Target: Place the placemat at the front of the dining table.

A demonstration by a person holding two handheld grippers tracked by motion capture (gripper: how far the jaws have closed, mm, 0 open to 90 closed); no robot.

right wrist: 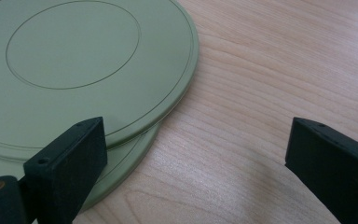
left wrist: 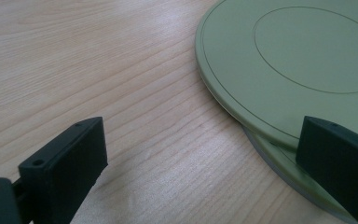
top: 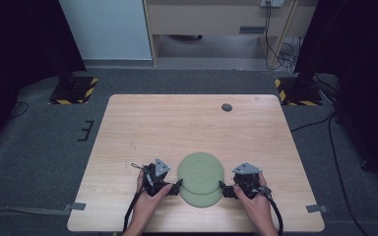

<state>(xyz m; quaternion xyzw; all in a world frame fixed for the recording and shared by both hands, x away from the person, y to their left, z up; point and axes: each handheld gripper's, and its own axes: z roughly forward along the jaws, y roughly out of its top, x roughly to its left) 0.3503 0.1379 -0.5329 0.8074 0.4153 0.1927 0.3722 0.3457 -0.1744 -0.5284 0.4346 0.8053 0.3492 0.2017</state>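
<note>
Left gripper (top: 178, 185): near edge of the wooden surface (top: 142, 128), fingers spread wide, holding nothing, just beside the lower plate (top: 202, 198). Right gripper (top: 221, 187): fingers likewise apart, at that plate's opposite rim. Upper plate (top: 201, 171): green, resting on the lower one, offset farther away. Dark round disc (top: 227, 107): far edge.

Two bare forearms are carrying black handheld grippers, the left gripper (top: 178, 185) and right gripper (top: 221, 186), each wearing a grey three-cornered plate, trailing a black cable and showing blocky black fingers (left wrist: 65, 163) with small screw holes.
</note>
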